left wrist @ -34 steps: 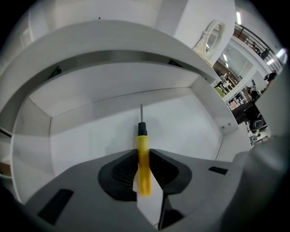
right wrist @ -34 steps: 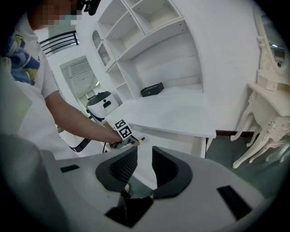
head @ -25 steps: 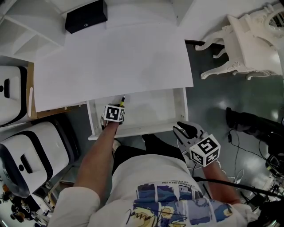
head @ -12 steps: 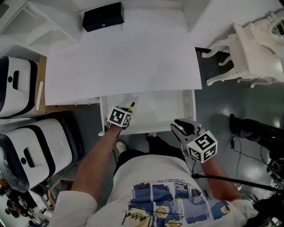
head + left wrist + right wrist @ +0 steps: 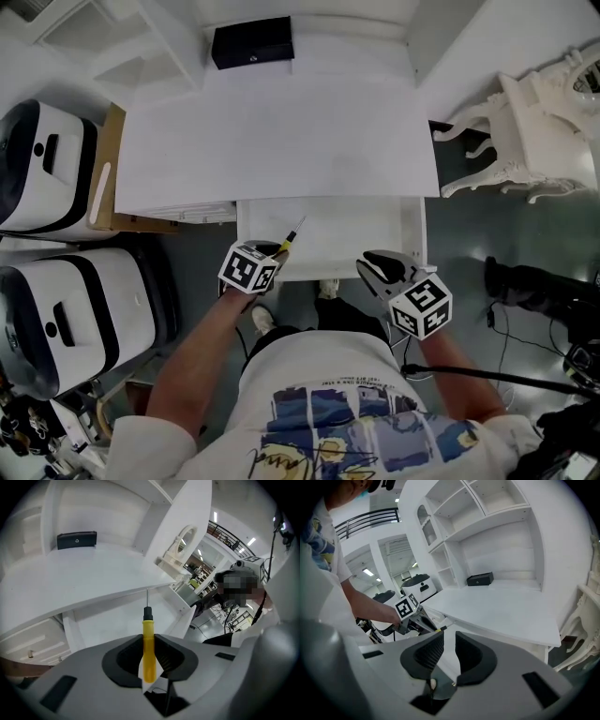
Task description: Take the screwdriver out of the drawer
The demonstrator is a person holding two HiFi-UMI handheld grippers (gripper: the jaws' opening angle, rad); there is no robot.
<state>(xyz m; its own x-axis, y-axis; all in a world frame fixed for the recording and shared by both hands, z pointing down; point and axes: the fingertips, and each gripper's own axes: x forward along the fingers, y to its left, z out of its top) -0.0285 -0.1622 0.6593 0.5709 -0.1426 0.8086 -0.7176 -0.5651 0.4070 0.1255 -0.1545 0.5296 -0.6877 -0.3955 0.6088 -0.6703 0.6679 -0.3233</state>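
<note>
The white drawer (image 5: 412, 234) stands pulled out under the desk top (image 5: 281, 131). My left gripper (image 5: 275, 253) hangs over its front left corner, shut on the yellow handle of the screwdriver (image 5: 291, 236). The thin shaft points up and away over the drawer. In the left gripper view the screwdriver (image 5: 148, 644) stands upright between the jaws of the left gripper (image 5: 149, 641), above the drawer (image 5: 117, 616). My right gripper (image 5: 377, 266) is at the drawer's front right corner. Its jaws are closing, with a narrow gap and nothing between them in the right gripper view (image 5: 449, 651).
A black box (image 5: 251, 42) sits at the back of the desk. Two white and black machines (image 5: 47, 159) (image 5: 66, 319) stand at the left. An ornate white chair (image 5: 525, 141) is at the right, with cables (image 5: 525, 309) on the floor near it.
My left gripper has lifted the screwdriver up from inside the drawer to above its front edge. My right gripper has shifted left toward the drawer front, its jaws narrower.
</note>
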